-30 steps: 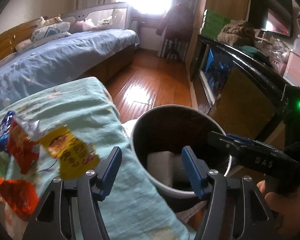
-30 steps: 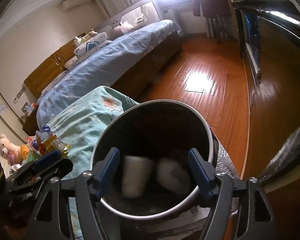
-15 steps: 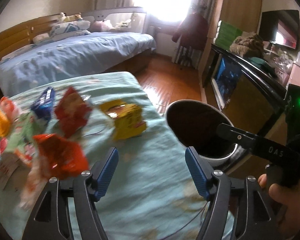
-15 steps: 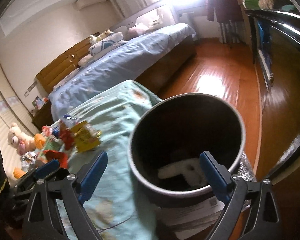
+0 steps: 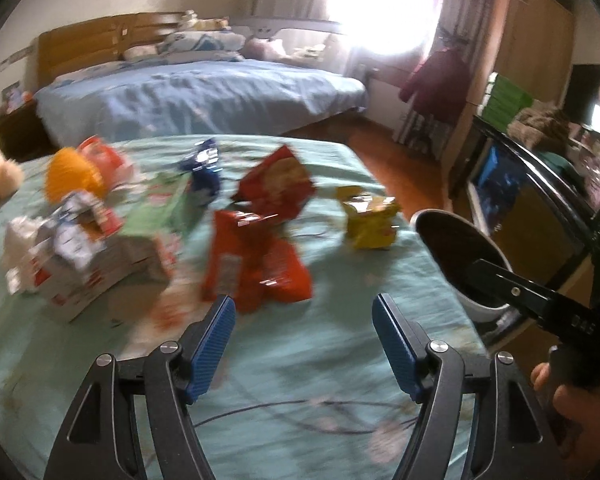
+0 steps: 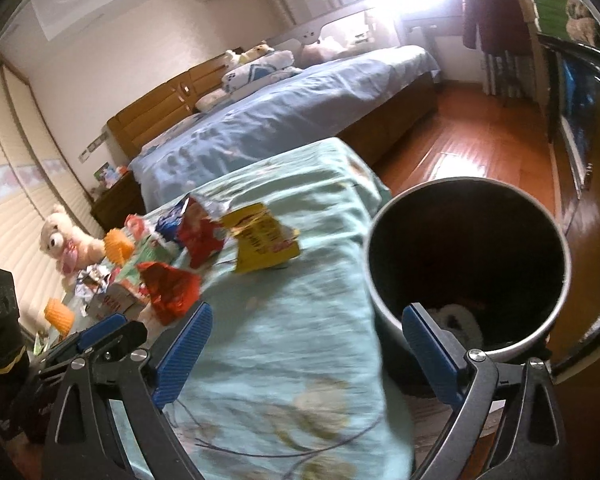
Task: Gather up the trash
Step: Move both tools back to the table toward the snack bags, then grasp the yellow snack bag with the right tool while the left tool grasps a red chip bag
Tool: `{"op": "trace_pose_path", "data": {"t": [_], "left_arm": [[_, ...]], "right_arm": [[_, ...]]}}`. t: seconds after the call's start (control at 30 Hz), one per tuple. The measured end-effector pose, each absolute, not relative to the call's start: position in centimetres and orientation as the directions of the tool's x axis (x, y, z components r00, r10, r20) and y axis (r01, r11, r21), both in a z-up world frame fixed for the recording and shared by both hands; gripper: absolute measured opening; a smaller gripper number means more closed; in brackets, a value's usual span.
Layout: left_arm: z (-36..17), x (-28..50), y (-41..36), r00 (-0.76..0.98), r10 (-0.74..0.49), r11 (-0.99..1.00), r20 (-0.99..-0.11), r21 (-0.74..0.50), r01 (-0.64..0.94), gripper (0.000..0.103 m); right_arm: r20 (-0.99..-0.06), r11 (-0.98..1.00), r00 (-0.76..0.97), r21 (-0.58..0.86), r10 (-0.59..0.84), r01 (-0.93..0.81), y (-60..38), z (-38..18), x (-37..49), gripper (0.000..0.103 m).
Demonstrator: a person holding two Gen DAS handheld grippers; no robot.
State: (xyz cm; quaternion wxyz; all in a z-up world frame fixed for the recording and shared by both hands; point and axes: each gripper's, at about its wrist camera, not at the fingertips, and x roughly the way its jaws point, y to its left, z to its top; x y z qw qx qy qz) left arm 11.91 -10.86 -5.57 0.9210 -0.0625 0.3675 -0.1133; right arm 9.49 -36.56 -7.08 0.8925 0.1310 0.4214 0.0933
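Here, nearest the left wrist camera, the left gripper (image 5: 303, 344) hangs above the surface covered in a pale green floral cloth (image 5: 320, 360), its blue-padded fingers (image 5: 212, 344) spread wide with nothing between them. Just beyond its fingertips lies a crumpled orange-red foil snack bag (image 5: 256, 268), and to the left of that a torn white and red cardboard box (image 5: 84, 276). Farther on sit a second red crisp packet (image 5: 276, 188), a small yellow foil packet (image 5: 370, 216) off to the right near the cloth's edge, a green carton (image 5: 160, 212), a dark blue wrapper (image 5: 204, 168) and an orange ridged paper cup (image 5: 70, 174); all are blurred, so labels cannot be read.

From the right wrist view, the right gripper (image 6: 304, 344) is likewise wide open and holds nothing, one finger over the cloth and the other over the near rim of the round grey bin with a dark inside (image 6: 468, 264). The bin stands on the floor just beside the surface's right edge, with something white (image 6: 460, 320) at its bottom. Beyond the surface are a bed with a blue cover (image 6: 284, 120), a cream teddy bear (image 6: 60, 236) at far left, and a wooden floor (image 6: 480, 136) leading to a bright window
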Motion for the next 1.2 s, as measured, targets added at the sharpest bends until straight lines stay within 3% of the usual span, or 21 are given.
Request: {"op": "trace_pose_path", "data": {"t": [0.23, 0.8, 0.9, 1.03, 1.1, 1.13, 1.2], "left_arm": [[-5.0, 11.2, -8.9, 0.707, -0.210, 0.973, -0.675, -0.214, 0.085, 0.070], [-4.8, 14.4, -9.9, 0.684, -0.184, 0.980, -0.706, -0.184, 0.075, 0.070], [-5.0, 15.3, -9.8, 0.676, -0.191, 0.978, -0.712, -0.197, 0.068, 0.069], [-5.0, 16.6, -9.8, 0.674, -0.201, 0.975, -0.711, -0.209, 0.071, 0.069], [-5.2, 17.1, -9.9, 0.674, -0.206, 0.974, -0.709, -0.211, 0.076, 0.064], [-5.3, 17.3, -9.9, 0.672, -0.211, 0.973, -0.710, -0.215, 0.079, 0.060], [-5.6, 17.7, -10.2, 0.657, -0.235, 0.969, -0.716, -0.229, 0.097, 0.032]], "right_arm": [[-0.730, 0.945, 0.610, 0.310, 0.308, -0.105, -34.2, -7.6, 10.3, 0.097], [-0.736, 0.945, 0.597, 0.298, 0.318, -0.137, -32.8, -8.8, 15.0, 0.096], [-0.745, 0.945, 0.586, 0.297, 0.318, -0.135, -32.5, -9.4, 16.0, 0.092], [-0.756, 0.941, 0.565, 0.308, 0.330, -0.137, -32.1, -10.2, 17.4, 0.080], [-0.762, 0.940, 0.554, 0.314, 0.335, -0.136, -32.0, -10.5, 17.9, 0.068], [-0.766, 0.939, 0.549, 0.315, 0.335, -0.135, -32.0, -10.6, 18.0, 0.057], [-0.765, 0.937, 0.546, 0.321, 0.342, -0.136, -32.0, -10.7, 18.1, 0.056]]}}
